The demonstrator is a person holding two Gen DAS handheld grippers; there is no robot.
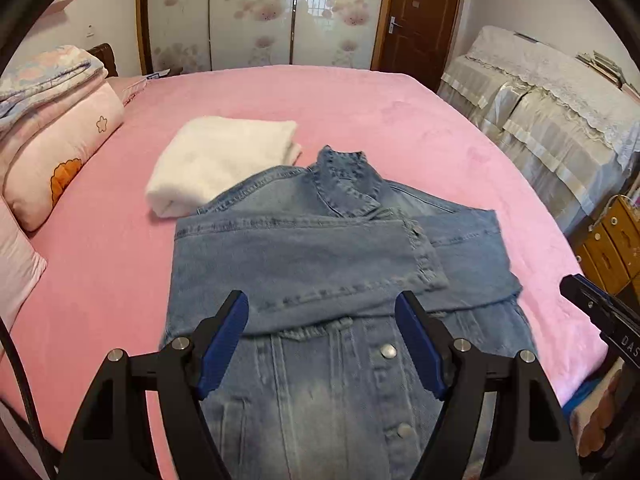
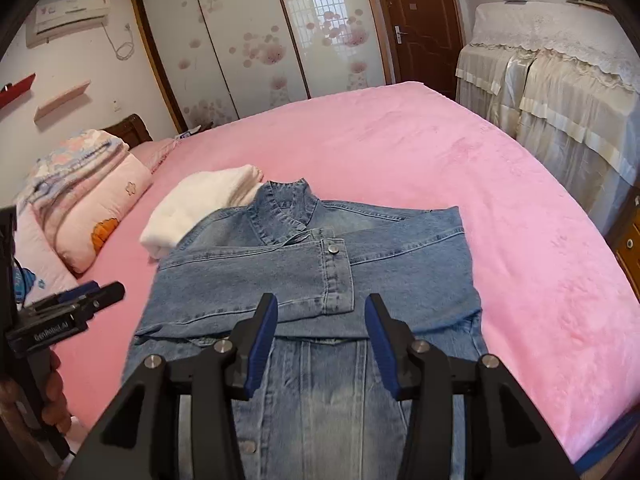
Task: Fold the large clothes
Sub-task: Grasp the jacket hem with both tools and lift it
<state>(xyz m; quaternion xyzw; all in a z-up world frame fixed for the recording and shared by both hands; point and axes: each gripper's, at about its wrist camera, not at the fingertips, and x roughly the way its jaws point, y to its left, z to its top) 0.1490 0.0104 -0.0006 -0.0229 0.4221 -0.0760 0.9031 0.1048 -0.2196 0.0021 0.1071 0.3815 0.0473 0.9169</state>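
A blue denim jacket [image 1: 304, 256] [image 2: 312, 280] lies flat on the pink bed [image 1: 400, 120] [image 2: 400, 152], collar at the far end and both sleeves folded across its chest. My left gripper [image 1: 322, 298] hovers above the jacket's middle, open, with nothing between its blue pads. My right gripper [image 2: 321, 300] hangs over the same area near the sleeve cuff [image 2: 336, 276], open and holding nothing. In the right wrist view the left gripper [image 2: 104, 294] shows at the left edge with a hand on its handle. The right gripper's tip [image 1: 580, 288] shows at the right edge of the left wrist view.
A folded white garment [image 1: 216, 160] [image 2: 200, 200] lies just beyond the jacket's left shoulder. Pillows and a folded quilt [image 1: 68, 152] [image 2: 100, 208] are stacked at the left. Cloth-covered furniture [image 1: 540, 112] [image 2: 560, 80] stands along the bed's right side.
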